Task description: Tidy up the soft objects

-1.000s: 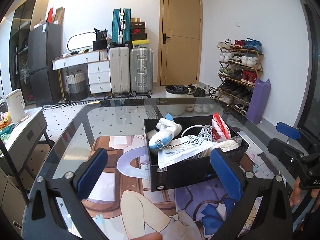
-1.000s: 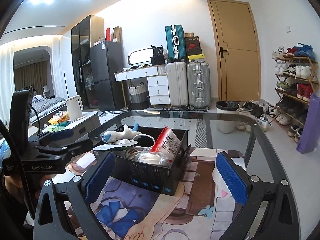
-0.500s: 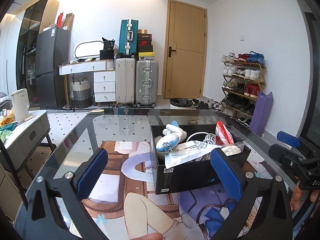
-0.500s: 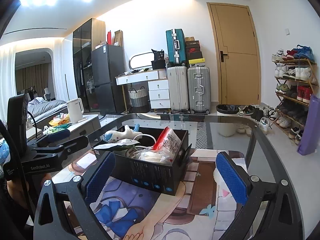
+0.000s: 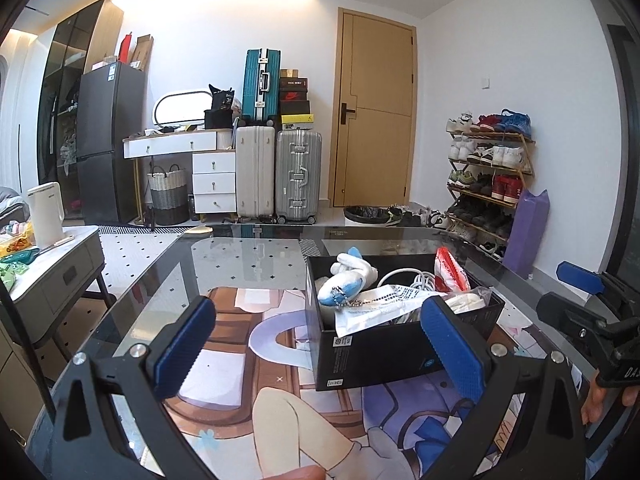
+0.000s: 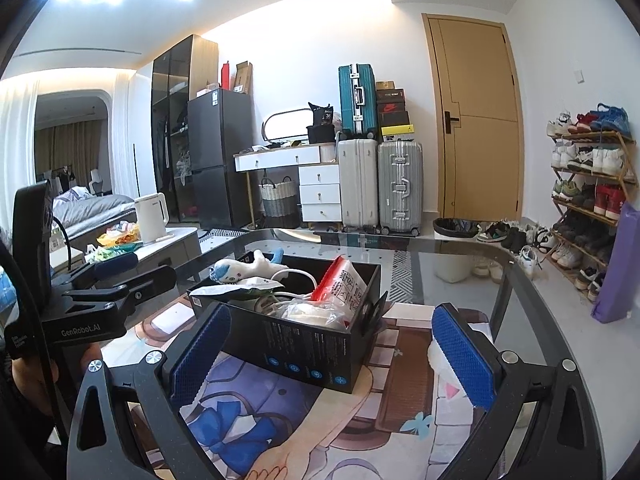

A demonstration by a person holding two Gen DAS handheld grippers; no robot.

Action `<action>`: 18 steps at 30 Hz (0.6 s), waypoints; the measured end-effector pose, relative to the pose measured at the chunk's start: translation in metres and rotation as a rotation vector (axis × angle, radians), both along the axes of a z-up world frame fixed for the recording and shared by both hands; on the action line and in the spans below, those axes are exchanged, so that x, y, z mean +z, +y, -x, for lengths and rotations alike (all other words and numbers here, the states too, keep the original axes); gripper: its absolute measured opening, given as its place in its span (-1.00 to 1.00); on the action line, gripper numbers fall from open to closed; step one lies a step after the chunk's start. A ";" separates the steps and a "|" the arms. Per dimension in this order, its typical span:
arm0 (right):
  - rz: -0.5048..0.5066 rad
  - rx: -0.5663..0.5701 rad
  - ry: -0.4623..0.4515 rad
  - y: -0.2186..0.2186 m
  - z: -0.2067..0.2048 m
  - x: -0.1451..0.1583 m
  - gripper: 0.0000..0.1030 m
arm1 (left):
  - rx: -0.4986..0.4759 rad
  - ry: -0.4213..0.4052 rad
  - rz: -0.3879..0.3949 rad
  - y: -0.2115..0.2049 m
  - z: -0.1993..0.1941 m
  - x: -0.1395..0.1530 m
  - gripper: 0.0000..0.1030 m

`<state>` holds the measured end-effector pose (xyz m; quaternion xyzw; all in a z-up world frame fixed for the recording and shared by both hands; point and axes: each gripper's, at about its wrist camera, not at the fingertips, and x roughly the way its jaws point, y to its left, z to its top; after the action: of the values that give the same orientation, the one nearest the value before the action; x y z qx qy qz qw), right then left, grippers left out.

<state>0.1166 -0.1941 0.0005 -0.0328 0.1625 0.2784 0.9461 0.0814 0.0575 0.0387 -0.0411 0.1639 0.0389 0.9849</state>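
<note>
Fingers of both grippers — left gripper [image 5: 320,340], right gripper [image 6: 332,352] — are held wide apart, empty; the plush toy [image 5: 348,280] in the black box [image 5: 384,352] lies ahead, nearer the left.

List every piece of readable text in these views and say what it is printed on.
"GenRobot.AI": on the body of the left gripper, seen in the right wrist view.
"DAS": cut off at the frame edge, on the right gripper in the left wrist view.
Print on the black box, red packet, white paper and shoe boxes: too small to read.
</note>
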 end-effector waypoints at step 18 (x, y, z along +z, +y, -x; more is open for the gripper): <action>0.023 0.016 -0.030 0.003 0.005 -0.001 0.99 | -0.014 -0.003 -0.017 -0.007 -0.001 0.002 1.00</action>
<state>0.1111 -0.1908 -0.0005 -0.0493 0.1510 0.2833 0.9458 0.0820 0.0500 0.0402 -0.0317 0.1622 0.0334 0.9857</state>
